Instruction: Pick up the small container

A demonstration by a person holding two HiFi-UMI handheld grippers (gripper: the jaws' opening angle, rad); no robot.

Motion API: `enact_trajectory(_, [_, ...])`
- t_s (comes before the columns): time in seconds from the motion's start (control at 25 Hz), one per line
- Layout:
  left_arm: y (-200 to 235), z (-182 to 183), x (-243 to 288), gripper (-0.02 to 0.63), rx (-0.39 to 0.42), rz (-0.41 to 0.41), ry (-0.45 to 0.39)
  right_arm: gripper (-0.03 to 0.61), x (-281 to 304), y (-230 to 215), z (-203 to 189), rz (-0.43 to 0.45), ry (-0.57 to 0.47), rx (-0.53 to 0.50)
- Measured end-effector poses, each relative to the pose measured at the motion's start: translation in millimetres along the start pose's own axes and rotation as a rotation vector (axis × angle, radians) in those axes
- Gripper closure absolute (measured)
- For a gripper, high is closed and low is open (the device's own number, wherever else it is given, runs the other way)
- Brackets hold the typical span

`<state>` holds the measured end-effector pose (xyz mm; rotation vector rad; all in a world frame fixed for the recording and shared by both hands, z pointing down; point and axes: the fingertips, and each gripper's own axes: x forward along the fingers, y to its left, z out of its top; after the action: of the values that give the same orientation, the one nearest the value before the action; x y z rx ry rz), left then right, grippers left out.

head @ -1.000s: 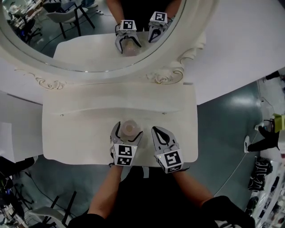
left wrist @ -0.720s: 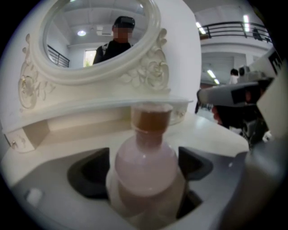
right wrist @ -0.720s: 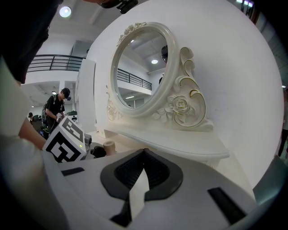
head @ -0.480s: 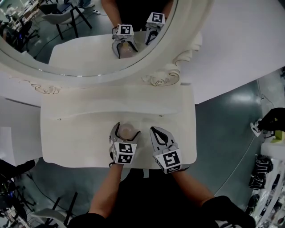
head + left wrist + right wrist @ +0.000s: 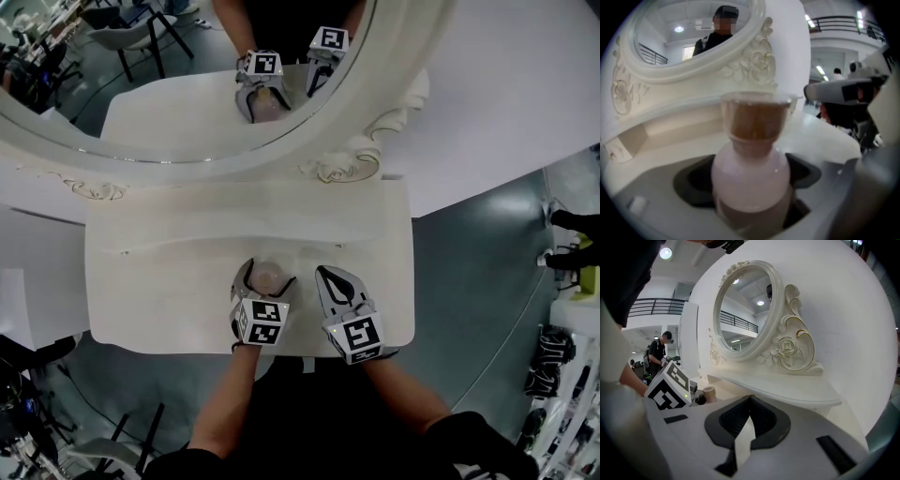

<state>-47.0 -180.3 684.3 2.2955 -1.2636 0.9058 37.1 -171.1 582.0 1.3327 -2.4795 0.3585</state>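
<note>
Pink container (image 5: 750,173) is clamped in the left gripper's (image 5: 267,275) jaws near the table's (image 5: 169,272) front edge; lift it straight and upright, holding the right gripper (image 5: 327,275), jaws together, aside.

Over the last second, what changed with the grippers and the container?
Very little. The left hand-held gripper seems to have drawn its jaws in slightly on the small container, and they now press it on both sides. Whether it has left the table cannot be told. Unchanged: the container's spot near the table's front edge, and the right hand-held gripper, shut and empty beside it.
</note>
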Motion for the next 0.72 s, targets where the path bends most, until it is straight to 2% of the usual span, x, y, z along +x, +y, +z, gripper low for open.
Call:
enact_trajectory(0.12, [-0.8, 0.4, 0.4, 0.163, -0.011, -0.024, 0.021, 0.583, 0.6, 0.8, 0.3, 0.005, 0.002, -0.001])
enact_trajectory(0.24, [-0.7, 1.4, -1.4, 0.204, -0.013, -0.03, 0.022, 0.583, 0.5, 1.6, 1.2, 0.005, 0.002, 0.002])
enact_trajectory(0.72, [-2.2, 2.0, -5.5, 0.209, 0.026, -0.019, -0.018, 0.583, -2.0, 4.1, -3.6, -0.005, 0.006, 0.005])
